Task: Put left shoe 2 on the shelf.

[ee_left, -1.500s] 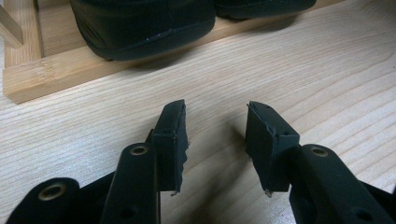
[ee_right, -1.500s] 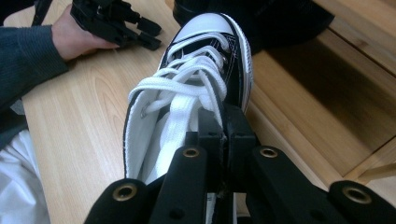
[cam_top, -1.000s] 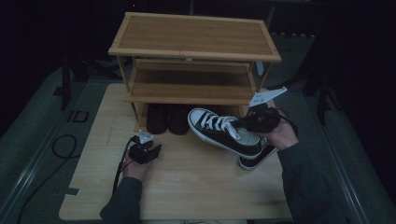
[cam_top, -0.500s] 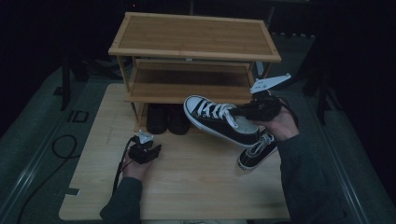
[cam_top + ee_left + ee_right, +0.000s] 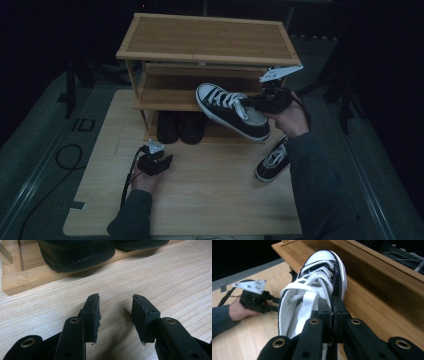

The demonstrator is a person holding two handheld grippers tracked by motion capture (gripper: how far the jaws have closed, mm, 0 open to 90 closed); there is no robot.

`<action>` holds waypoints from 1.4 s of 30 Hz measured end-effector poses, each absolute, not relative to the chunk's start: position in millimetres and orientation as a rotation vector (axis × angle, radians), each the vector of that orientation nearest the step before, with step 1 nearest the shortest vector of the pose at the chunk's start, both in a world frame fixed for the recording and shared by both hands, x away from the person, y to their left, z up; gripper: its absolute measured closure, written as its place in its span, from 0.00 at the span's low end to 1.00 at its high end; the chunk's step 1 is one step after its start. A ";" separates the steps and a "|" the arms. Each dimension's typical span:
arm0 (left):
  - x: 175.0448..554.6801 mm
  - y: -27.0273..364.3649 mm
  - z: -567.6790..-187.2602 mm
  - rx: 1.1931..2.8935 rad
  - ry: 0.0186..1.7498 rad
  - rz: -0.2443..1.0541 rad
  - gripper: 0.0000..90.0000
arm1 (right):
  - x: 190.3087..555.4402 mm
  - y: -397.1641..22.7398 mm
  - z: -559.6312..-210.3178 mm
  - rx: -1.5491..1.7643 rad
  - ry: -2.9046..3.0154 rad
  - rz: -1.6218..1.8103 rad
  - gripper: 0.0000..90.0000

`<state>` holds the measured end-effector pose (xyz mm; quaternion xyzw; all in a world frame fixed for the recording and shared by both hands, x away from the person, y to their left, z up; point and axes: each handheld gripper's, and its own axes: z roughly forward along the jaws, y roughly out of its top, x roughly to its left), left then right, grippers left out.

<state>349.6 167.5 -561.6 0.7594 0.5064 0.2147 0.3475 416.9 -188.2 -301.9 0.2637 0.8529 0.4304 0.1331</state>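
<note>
A black sneaker with white toe cap and laces (image 5: pixel 230 110) hangs in the air in front of the middle shelf of the wooden shoe rack (image 5: pixel 207 37), toe toward the rack. My right gripper (image 5: pixel 260 103) is shut on the sneaker's side wall (image 5: pixel 337 287) near the collar (image 5: pixel 331 312). The matching sneaker (image 5: pixel 272 160) lies on the table at the right. My left gripper (image 5: pixel 156 161) rests low on the table at the left, open with bare wood between its pads (image 5: pixel 115 315).
A pair of black shoes (image 5: pixel 180 127) stands on the rack's bottom shelf, close ahead of the left gripper (image 5: pixel 77 252). The wooden table (image 5: pixel 200 200) has free room at the front. A black cable (image 5: pixel 65 155) loops on the floor at the left.
The right gripper has lifted the sneaker off the table and carried it up and back toward the rack's middle shelf. The left gripper has stayed in place.
</note>
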 end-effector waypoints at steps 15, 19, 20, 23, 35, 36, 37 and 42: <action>349.5 167.4 -561.5 1.969 1.314 0.557 0.65 | 432.9 -175.9 -323.0 0.958 2.312 1.238 0.98; 349.3 166.7 -561.5 1.975 1.313 0.564 0.65 | 435.3 -181.1 -330.6 1.026 2.282 1.246 0.98; 349.2 166.5 -561.5 1.975 1.314 0.565 0.65 | 435.4 -182.1 -331.1 1.037 2.272 1.267 0.98; 348.7 165.2 -561.4 1.978 1.309 0.562 0.65 | 438.0 -181.5 -332.0 1.061 2.253 1.269 0.98; 348.4 139.7 -556.3 2.028 1.230 0.465 0.69 | 445.5 -182.5 -331.5 1.072 2.271 1.203 0.83; 348.8 133.5 -554.2 2.043 1.209 0.459 0.69 | 444.3 -182.9 -330.3 1.061 2.268 1.198 0.82; 349.0 129.5 -552.9 2.049 1.199 0.455 0.69 | 442.7 -183.3 -328.7 1.056 2.261 1.192 0.81; 354.5 101.3 -542.8 2.075 1.115 0.457 0.70 | 437.5 -190.0 -322.7 1.052 2.243 1.237 0.76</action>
